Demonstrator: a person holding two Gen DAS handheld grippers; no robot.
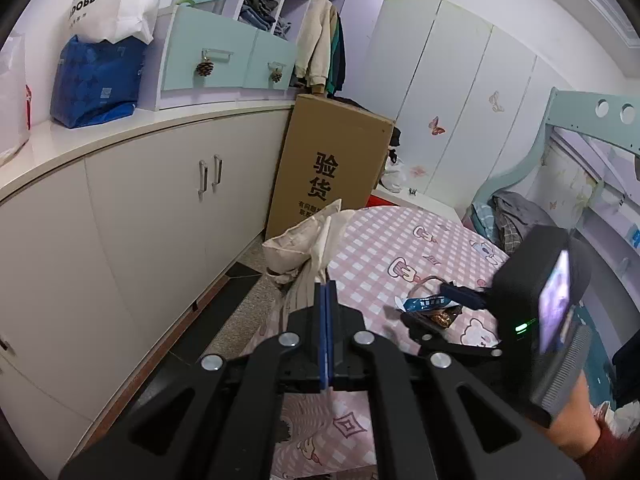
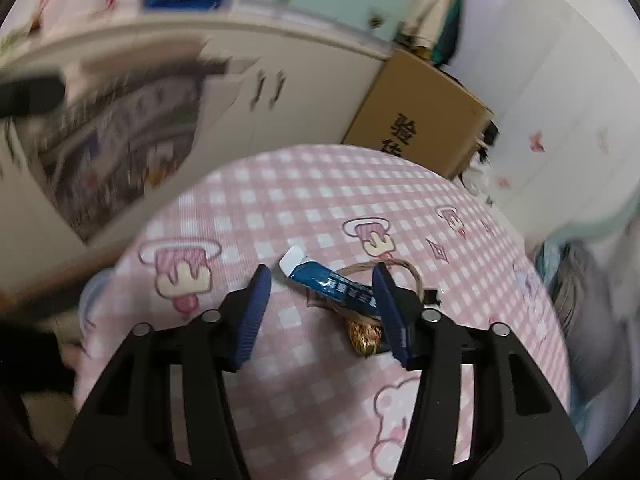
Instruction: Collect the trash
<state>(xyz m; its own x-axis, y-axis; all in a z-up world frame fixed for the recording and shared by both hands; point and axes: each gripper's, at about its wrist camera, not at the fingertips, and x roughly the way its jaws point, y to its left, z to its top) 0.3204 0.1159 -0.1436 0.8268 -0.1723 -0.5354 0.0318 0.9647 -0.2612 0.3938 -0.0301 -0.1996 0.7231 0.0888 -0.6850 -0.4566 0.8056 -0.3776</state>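
In the right wrist view the right tool [image 2: 320,280] has its blue fingers [image 2: 256,300] spread wide just above the pink checked tabletop [image 2: 280,184], and the trash lies at the centre of the frame, between and just beyond them. The blue wrapper [image 2: 332,284] with its white torn end lies slantwise, its right end meeting the right finger; a gold foil wrapper [image 2: 362,334] sits below it, close to that same finger, and a loop of brown twine [image 2: 414,276] curls behind. In the left wrist view the left tool [image 1: 326,300] has its blue pads pressed together at lower centre, pinching the strap of a cream cloth bag [image 1: 300,244] that hangs at the tabletop's left edge. The same wrappers appear at the right of that frame, under the right tool. A cardboard box [image 1: 332,168] stands at centre against white cabinets [image 1: 140,220].
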